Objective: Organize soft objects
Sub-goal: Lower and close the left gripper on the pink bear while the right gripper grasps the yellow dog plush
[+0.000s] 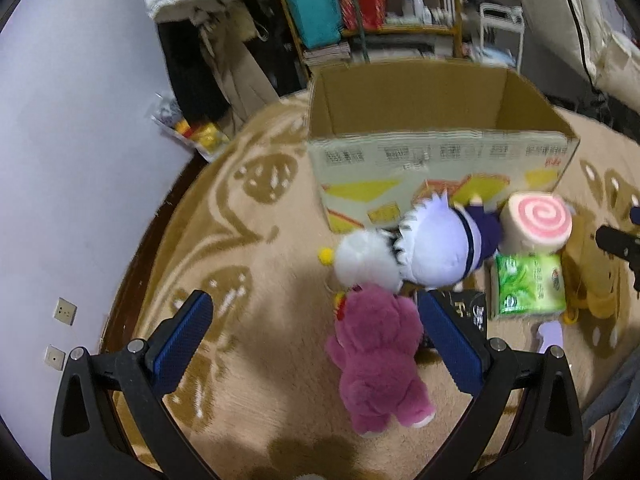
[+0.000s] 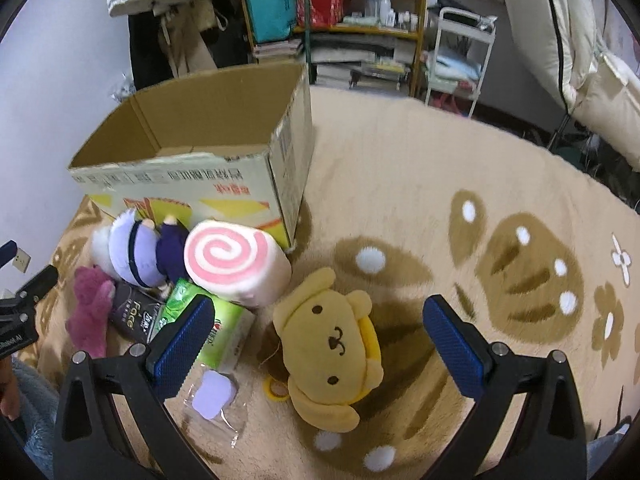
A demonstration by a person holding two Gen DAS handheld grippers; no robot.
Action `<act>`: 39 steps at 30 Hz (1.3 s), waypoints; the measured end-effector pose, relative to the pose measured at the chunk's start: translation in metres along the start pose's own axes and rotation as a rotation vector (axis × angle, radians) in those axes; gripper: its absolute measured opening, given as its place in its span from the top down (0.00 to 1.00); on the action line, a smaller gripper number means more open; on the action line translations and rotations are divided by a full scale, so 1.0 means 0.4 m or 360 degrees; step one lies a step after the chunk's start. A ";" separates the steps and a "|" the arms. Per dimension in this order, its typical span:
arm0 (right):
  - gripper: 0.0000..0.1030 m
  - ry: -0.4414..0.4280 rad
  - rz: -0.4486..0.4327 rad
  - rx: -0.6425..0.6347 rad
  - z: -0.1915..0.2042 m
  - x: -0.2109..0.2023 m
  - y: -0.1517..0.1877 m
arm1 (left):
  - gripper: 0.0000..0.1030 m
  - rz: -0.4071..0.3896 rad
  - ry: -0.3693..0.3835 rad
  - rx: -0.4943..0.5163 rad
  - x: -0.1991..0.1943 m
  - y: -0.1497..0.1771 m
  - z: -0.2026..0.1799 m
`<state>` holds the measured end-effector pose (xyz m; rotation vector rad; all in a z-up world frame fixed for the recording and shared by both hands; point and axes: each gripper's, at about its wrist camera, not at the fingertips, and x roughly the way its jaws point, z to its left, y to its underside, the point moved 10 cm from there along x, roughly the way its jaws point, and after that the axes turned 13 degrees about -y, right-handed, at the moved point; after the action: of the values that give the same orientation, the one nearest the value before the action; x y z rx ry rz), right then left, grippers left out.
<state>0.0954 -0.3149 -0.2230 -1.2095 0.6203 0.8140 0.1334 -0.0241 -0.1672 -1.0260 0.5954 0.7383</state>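
A pink plush bear (image 1: 380, 360) lies on the carpet between my left gripper's open fingers; the left gripper (image 1: 316, 340) hovers above it, empty. It also shows in the right wrist view (image 2: 90, 314). Behind it lie a white plush (image 1: 366, 260), a purple-and-white doll (image 1: 444, 240) and a pink swirl roll cushion (image 1: 536, 226). A yellow dog plush (image 2: 332, 356) lies face up between my right gripper's open fingers; the right gripper (image 2: 320, 344) is above it, empty. An open cardboard box (image 1: 440, 160) stands behind the pile.
A green tissue pack (image 1: 528, 284) and a dark packet (image 2: 134, 316) lie among the plush toys. A small clear bag with a lilac item (image 2: 214, 396) lies near the right gripper's left finger. Shelves (image 2: 332, 20), hanging clothes and a white cart (image 2: 460, 56) stand behind the carpet.
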 end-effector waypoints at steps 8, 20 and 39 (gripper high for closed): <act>0.08 -0.0008 0.0164 0.0011 -0.009 0.060 0.026 | 0.01 0.0180 0.0096 0.0075 0.064 0.037 -0.059; 0.19 -0.0051 0.0424 0.0144 -0.048 0.152 0.081 | 0.02 0.0398 0.0117 0.0165 0.130 0.092 -0.101; 0.32 -0.0097 0.0278 0.0117 -0.055 0.079 0.042 | 0.46 0.0342 0.0230 0.0047 0.087 0.084 -0.090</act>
<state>0.1002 -0.3270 -0.2629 -1.0700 0.7070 0.9631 0.1251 -0.0369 -0.2254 -1.0031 0.8491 0.8451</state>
